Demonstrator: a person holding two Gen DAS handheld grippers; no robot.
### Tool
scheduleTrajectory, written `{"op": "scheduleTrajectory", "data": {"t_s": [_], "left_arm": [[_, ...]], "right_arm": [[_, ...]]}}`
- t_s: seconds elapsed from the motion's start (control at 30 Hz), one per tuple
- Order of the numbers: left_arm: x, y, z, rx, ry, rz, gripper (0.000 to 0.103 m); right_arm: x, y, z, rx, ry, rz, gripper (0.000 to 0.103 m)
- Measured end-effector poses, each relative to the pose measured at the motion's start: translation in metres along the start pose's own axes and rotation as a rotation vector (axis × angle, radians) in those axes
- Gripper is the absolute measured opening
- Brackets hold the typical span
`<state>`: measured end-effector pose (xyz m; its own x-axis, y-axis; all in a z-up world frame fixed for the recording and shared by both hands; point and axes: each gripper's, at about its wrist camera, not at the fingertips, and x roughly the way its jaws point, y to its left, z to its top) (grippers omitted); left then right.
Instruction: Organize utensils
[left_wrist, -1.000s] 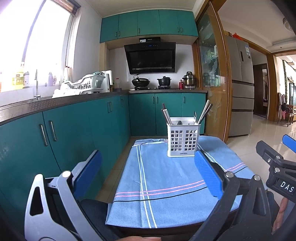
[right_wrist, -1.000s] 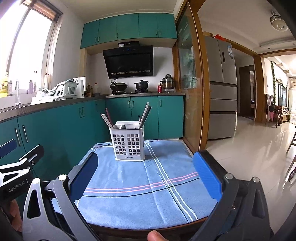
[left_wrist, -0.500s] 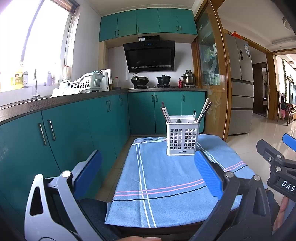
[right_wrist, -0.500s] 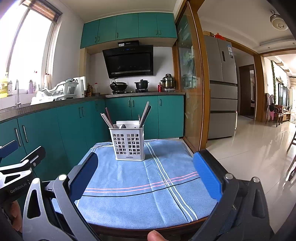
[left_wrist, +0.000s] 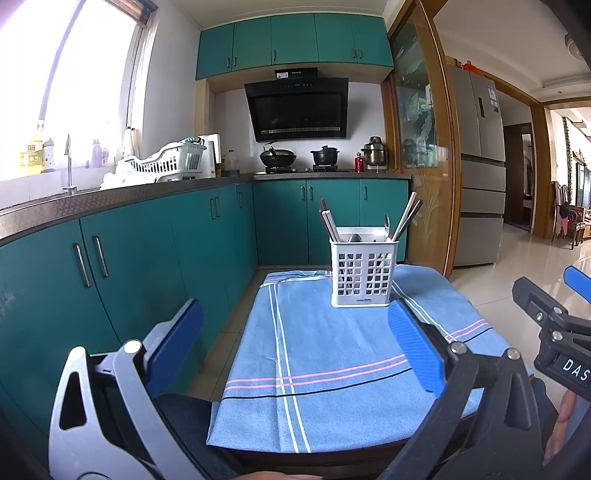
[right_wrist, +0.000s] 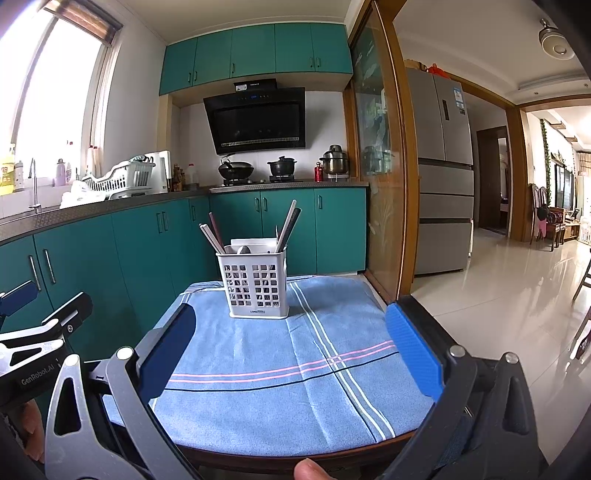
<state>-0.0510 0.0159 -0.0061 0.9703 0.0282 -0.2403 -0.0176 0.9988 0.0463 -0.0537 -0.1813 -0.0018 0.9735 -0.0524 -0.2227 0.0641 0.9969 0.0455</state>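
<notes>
Small table covered by a blue striped cloth (right_wrist: 258, 373), set in a kitchen of teal cabinets (left_wrist: 122, 269); the bare cloth carries no loose cutlery anywhere in either view. On the far half of the cloth stands a white slotted utensil caddy (right_wrist: 256, 288), upright, and all the utensils seen are already in it: chopsticks (right_wrist: 211, 238) leaning out at its left corner, another pair of sticks (right_wrist: 289, 225) leaning at the right, spoon bowls (left_wrist: 386, 225) just showing above the rim. Which compartment holds what cannot be told from here. This layout would suit utensils just sorted into the caddy, or a full caddy waiting to be emptied and re-sorted, so no particular move is settled. Judgement for any reach: come in from above, take one stick or handle near its top, and lift straight so the light caddy does not tip or slide on the cloth; the leaning sticks would snag on a sideways pull. Left gripper (left_wrist: 295, 347) hangs low at the near table edge, jaws spread wide, nothing between the blue pads, touching nothing. Right gripper (right_wrist: 291, 345) likewise: spread wide, empty, well short of the caddy.
</notes>
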Motion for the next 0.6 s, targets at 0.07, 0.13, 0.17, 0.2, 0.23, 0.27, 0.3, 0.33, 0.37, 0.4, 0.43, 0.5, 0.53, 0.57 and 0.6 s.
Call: {"op": "scheduleTrajectory", "data": {"t_s": [0.07, 0.13, 0.17, 0.2, 0.23, 0.27, 0.3, 0.33, 0.37, 0.4, 0.43, 0.5, 0.53, 0.57, 0.6], "left_arm": [[0.0001, -0.0003, -0.0002, 0.001, 0.001, 0.001, 0.099], [0.0002, -0.0004, -0.0008, 0.000, 0.001, 0.000, 0.099], [0.0004, -0.0004, -0.0010, 0.000, 0.001, -0.001, 0.099], [0.0005, -0.0005, -0.0010, 0.000, 0.002, -0.002, 0.099], [0.0013, 0.0000, -0.0011, 0.000, 0.003, -0.002, 0.099], [0.0017, 0.0001, -0.0015, 0.000, 0.003, -0.002, 0.099], [0.0026, -0.0002, -0.0027, 0.000, 0.004, -0.002, 0.099], [0.0029, -0.0001, -0.0030, 0.000, 0.005, -0.002, 0.099], [0.0034, 0.0000, -0.0034, 0.000, 0.008, -0.002, 0.099], [0.0043, -0.0001, -0.0042, 0.000, 0.010, -0.003, 0.099], [0.0049, -0.0005, -0.0051, 0.000, 0.011, -0.003, 0.099], [0.0055, -0.0015, -0.0067, 0.006, 0.011, -0.002, 0.099], [0.0057, -0.0032, -0.0065, 0.010, 0.012, -0.002, 0.099], [0.0060, -0.0039, -0.0068, 0.014, 0.013, -0.002, 0.099], [0.0061, -0.0047, -0.0071, 0.019, 0.014, -0.001, 0.099]], "right_arm": [[0.0003, -0.0011, 0.0006, -0.001, 0.000, 0.001, 0.100], [0.0001, -0.0015, 0.0001, 0.001, 0.001, 0.002, 0.100], [-0.0001, -0.0016, -0.0004, 0.001, 0.000, 0.001, 0.100], [0.0000, -0.0016, -0.0005, 0.000, 0.001, -0.001, 0.100], [0.0016, -0.0017, 0.0000, 0.000, 0.003, -0.002, 0.100], [0.0024, -0.0009, -0.0007, 0.002, 0.004, -0.004, 0.100], [0.0027, -0.0008, -0.0013, 0.002, 0.006, -0.003, 0.100], [0.0037, 0.0008, -0.0021, 0.003, 0.009, -0.005, 0.100], [0.0045, 0.0017, -0.0030, 0.003, 0.011, -0.006, 0.100], [0.0049, 0.0027, -0.0038, 0.002, 0.012, -0.007, 0.100], [0.0054, 0.0040, -0.0043, 0.001, 0.014, -0.008, 0.100], [0.0057, 0.0056, -0.0052, 0.000, 0.015, -0.008, 0.100], [0.0057, 0.0058, -0.0057, -0.001, 0.016, -0.009, 0.100], [0.0059, 0.0062, -0.0054, 0.000, 0.017, -0.010, 0.100], [0.0064, 0.0061, -0.0049, 0.000, 0.019, -0.009, 0.100]]}}
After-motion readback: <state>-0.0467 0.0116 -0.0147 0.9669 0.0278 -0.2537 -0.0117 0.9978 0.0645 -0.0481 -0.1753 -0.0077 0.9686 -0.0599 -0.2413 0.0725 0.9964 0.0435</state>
